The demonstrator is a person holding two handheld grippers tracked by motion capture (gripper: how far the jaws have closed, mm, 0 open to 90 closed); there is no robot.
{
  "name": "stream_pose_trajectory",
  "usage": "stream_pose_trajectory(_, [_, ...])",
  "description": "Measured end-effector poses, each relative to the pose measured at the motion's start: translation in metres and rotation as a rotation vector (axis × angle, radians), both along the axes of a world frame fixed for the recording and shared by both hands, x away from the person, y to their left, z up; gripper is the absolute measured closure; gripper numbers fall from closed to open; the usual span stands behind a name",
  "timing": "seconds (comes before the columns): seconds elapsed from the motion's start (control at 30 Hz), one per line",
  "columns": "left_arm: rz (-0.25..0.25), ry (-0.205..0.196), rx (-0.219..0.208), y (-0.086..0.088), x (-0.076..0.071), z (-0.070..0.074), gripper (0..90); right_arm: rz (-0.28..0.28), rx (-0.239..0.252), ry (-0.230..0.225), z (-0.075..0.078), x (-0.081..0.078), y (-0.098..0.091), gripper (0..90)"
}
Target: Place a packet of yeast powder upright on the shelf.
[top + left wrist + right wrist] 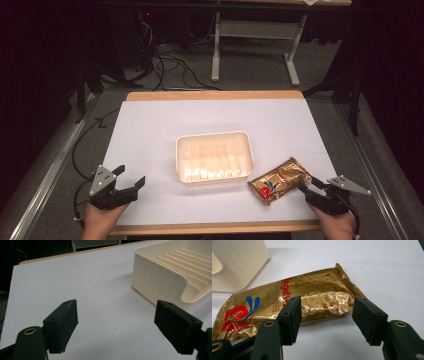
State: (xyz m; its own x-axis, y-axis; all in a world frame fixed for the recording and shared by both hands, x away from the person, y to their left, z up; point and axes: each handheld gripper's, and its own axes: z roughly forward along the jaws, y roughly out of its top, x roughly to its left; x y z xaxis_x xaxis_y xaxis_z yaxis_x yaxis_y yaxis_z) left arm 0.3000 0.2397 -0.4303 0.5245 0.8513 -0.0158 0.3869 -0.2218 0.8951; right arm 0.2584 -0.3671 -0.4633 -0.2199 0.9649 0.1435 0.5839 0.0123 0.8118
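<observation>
Currently: right gripper (325,317) open at the gold packet (287,302).
Its jaws stand apart, pads clear of the packet, which lies flat on the white table (150,130) just ahead of them, beside the cream tray (214,157). Left gripper (115,325) is open and empty, tray ahead to its right.

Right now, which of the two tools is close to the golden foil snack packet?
The right tool, at the golden foil snack packet with open jaws; the left tool waits apart, left of the cream plastic tray.
</observation>
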Motion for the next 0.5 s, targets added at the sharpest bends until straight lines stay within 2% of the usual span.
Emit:
stream_pose_trajectory(0.23, [-0.009,-0.011,0.022,-0.006,-0.005,0.0,19.9,0.002,-0.001,-0.013,0.003,0.005,0.001,37.7])
stream_pose_trajectory(0.33, [-0.022,-0.014,0.012,-0.006,-0.006,0.001,19.9,0.007,-0.008,-0.022,0.005,0.007,0.0,37.0])
stream_pose_trajectory(0.5, [-0.043,-0.011,0.024,-0.007,-0.003,-0.001,19.9,-0.037,0.041,-0.03,0.005,0.007,-0.011,34.6])
